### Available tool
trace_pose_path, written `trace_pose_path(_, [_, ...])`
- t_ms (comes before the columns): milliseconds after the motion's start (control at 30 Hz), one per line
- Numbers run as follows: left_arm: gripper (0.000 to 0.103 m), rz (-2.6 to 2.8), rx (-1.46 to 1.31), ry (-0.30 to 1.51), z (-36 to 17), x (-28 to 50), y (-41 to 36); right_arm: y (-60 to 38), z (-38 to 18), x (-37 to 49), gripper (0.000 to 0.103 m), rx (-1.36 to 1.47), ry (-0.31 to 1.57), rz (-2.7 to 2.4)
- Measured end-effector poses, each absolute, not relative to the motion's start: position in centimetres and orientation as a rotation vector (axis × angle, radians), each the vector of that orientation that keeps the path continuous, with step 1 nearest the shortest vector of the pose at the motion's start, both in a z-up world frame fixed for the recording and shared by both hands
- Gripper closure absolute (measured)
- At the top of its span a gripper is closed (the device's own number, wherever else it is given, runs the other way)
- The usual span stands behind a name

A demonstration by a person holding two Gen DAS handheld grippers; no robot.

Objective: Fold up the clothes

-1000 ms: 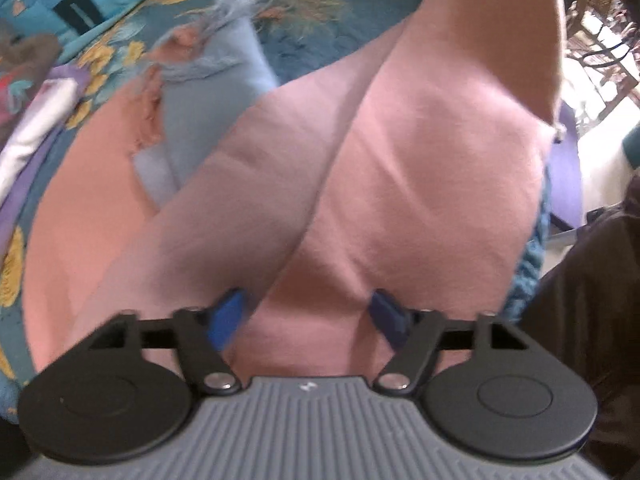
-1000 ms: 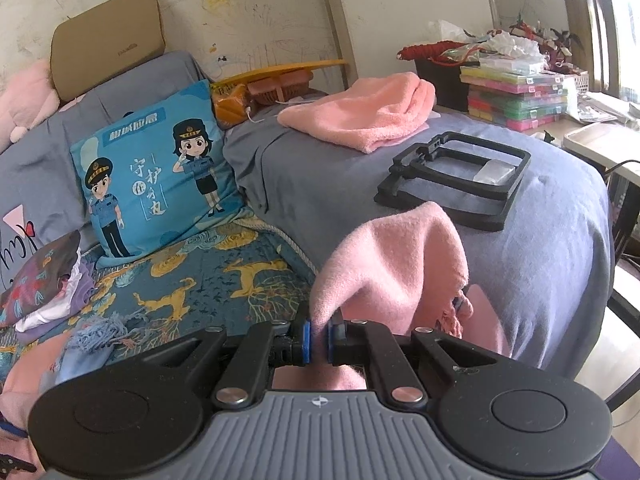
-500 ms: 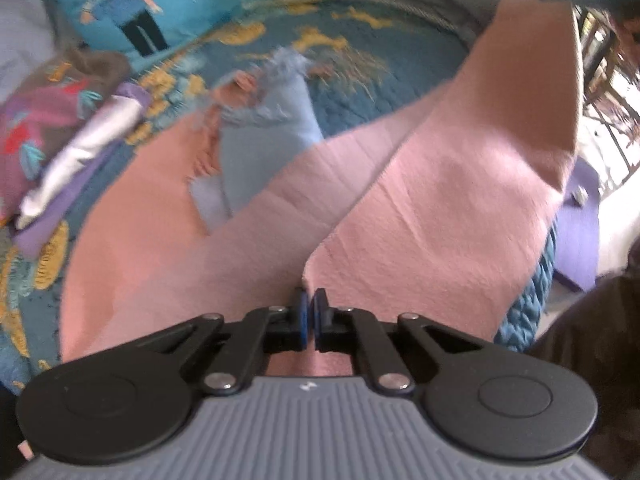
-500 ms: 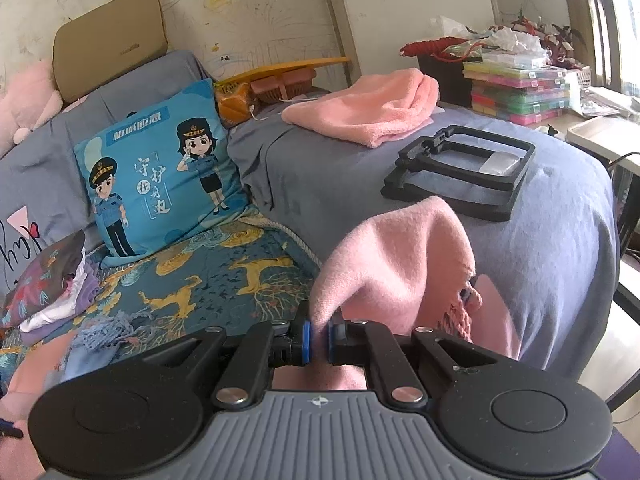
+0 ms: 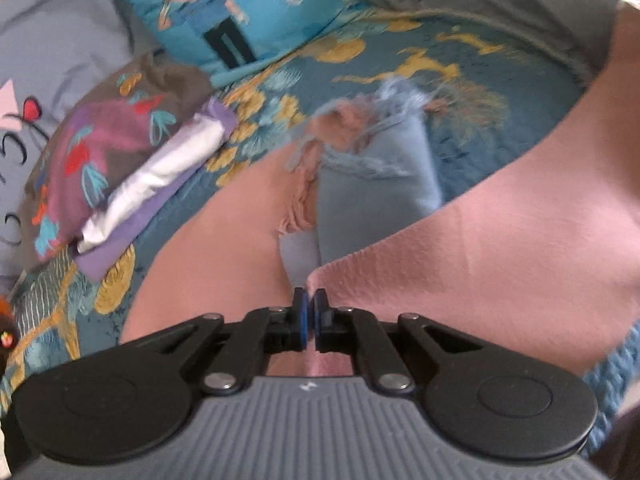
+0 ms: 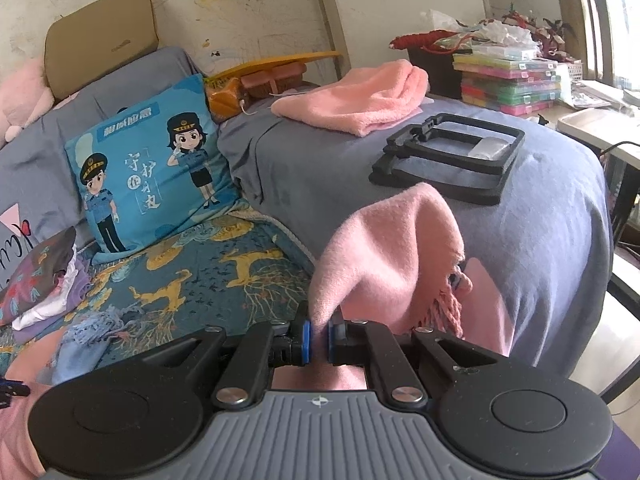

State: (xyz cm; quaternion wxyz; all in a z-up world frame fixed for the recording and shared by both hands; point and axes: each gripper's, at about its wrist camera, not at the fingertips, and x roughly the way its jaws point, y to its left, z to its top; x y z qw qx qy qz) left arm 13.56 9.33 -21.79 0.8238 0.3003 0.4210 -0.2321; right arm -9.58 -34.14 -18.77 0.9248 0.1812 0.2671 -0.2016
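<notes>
Left of the cartoon pillow [image 6: 148,160], folded clothes [image 6: 40,284] block passage. In front of it, the patterned quilt [image 6: 208,276] lies open (flat, bare).

blue cushion [image 6: 152,164] with Chinese characters 守护 beside cartoon officers, white header line too blurred, grey pillow [image 6: 16,236] script unreadable

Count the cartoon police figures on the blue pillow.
2 on the blue pillow, in the right wrist view: one in trousers at lower left, one in a skirt at upper right. The left wrist view shows only the first.
</notes>
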Motion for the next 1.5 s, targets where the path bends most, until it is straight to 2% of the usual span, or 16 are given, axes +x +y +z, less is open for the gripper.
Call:
trace_pose_path(133, [0.1,-0.439,0.739,0.92,-25.0,13.7,7.5,-34.2,-18.7,-9.5,0.095,0.368,0.55,-0.412])
trace_pose_path(233, [0.098,-0.485,0.752,0.882,-24.0,12.8,7.2,-34.4,-18.8,-9.7,0.094,0.374,0.555,-0.412])
trace_pose_path(300, [0.072,-0.594,0.675,0.859,-22.0,12.1,8.1,-34.5,-18.9,-9.7,0.093,0.379,0.557,-0.412])
trace_pose_path(367, [0.057,-0.685,0.591,0.837,-19.8,11.8,9.5,-34.5,-19.0,-9.7,0.093,0.376,0.563,-0.411])
trace_pose_path(467, [0.021,-0.768,0.58,0.812,-17.6,11.6,10.8,-34.4,-19.2,-9.4,0.093,0.376,0.571,-0.406])
trace_pose_path(567, [0.018,-0.83,0.744,0.82,-18.1,11.7,9.7,-34.4,-19.3,-9.2,0.093,0.382,0.574,-0.402])
trace_pose_path(667, [0.021,-0.899,0.899,0.842,-19.4,12.6,7.7,-34.6,-19.2,-9.3,0.093,0.384,0.577,-0.406])
trace_pose_path(800, [0.036,-0.976,1.009,0.945,-21.7,14.7,5.2,-34.8,-19.3,-9.4,0.093,0.39,0.587,-0.423])
trace_pose_path(933, [0.046,-1.061,1.023,1.066,-23.1,16.3,4.0,-35.0,-19.4,-9.6,0.093,0.397,0.594,-0.442])
trace_pose_path(1000, [0.054,-1.086,1.002,1.102,-23.4,16.6,3.9,-35.1,-19.4,-9.6,0.093,0.395,0.597,-0.445])
trace_pose_path(1133, [0.062,-1.095,0.932,1.143,-23.2,17.0,4.6,-35.1,-19.6,-9.2,0.093,0.39,0.603,-0.445])
trace_pose_path(1167, [0.068,-1.095,0.912,1.154,-23.2,17.1,4.8,-35.1,-19.6,-9.2,0.093,0.39,0.603,-0.443])
trace_pose_path(1233, [0.076,-1.096,0.905,1.156,-22.9,16.7,5.1,-35.1,-19.7,-9.2,0.093,0.391,0.602,-0.442])
trace_pose_path(1300, [0.089,-1.095,0.908,1.156,-22.7,16.1,5.2,-35.1,-19.7,-9.3,0.093,0.394,0.601,-0.441])
trace_pose_path(1367, [0.095,-1.079,0.919,1.138,-22.3,15.5,5.3,-35.1,-19.7,-9.4,0.093,0.398,0.598,-0.441])
trace_pose_path(1500, [0.099,-1.036,0.9,1.067,-21.4,14.1,5.9,-34.9,-19.6,-9.9,0.093,0.391,0.595,-0.434])
